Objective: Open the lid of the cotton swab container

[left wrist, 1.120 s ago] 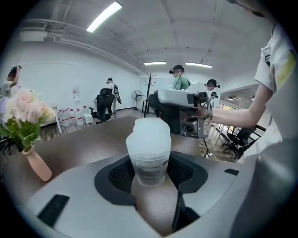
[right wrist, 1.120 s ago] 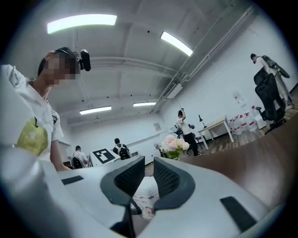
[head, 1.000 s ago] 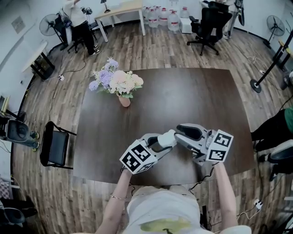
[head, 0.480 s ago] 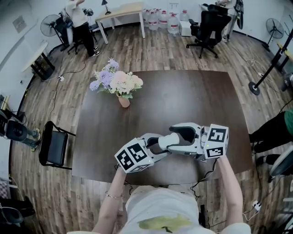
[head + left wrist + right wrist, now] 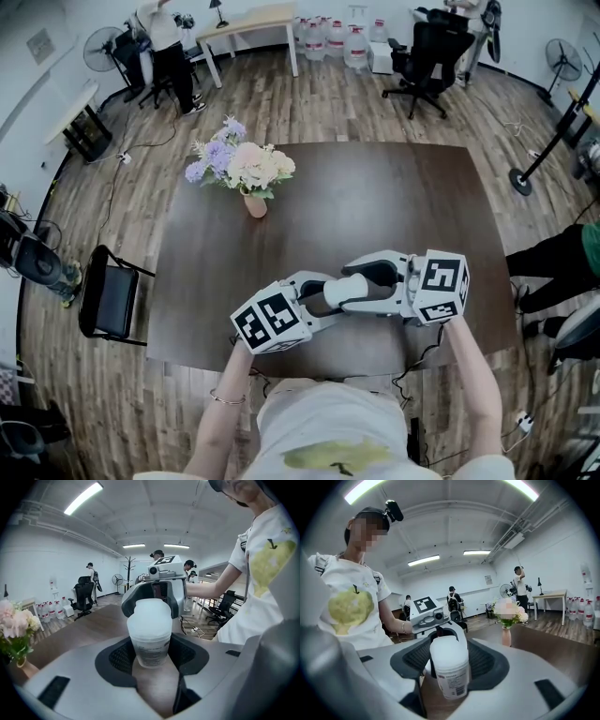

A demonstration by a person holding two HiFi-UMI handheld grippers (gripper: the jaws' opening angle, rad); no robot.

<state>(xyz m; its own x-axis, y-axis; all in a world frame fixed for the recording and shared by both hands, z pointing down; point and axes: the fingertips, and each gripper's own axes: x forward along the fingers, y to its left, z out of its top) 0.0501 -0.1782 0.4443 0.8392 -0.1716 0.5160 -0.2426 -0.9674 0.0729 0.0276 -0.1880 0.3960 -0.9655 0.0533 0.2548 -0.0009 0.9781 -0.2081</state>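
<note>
The cotton swab container is a white translucent tub with a rounded lid, held just above the table's near part. My left gripper is shut on its lower, labelled body, one pad on each side. My right gripper comes from the right, its jaws closing around the container's upper part. The pads stand close beside it, with a thin dark gap on the left side. The lid sits on the tub. In the left gripper view the right gripper's fingers frame the lid from behind.
A vase of pastel flowers stands at the far left of the dark wooden table. A black chair stands left of the table. A seated person's leg is at the right edge. Other people stand far off.
My right gripper has slid left from beside the container until its jaws are around the tub. Both grippers have drifted slightly left and nearer.
</note>
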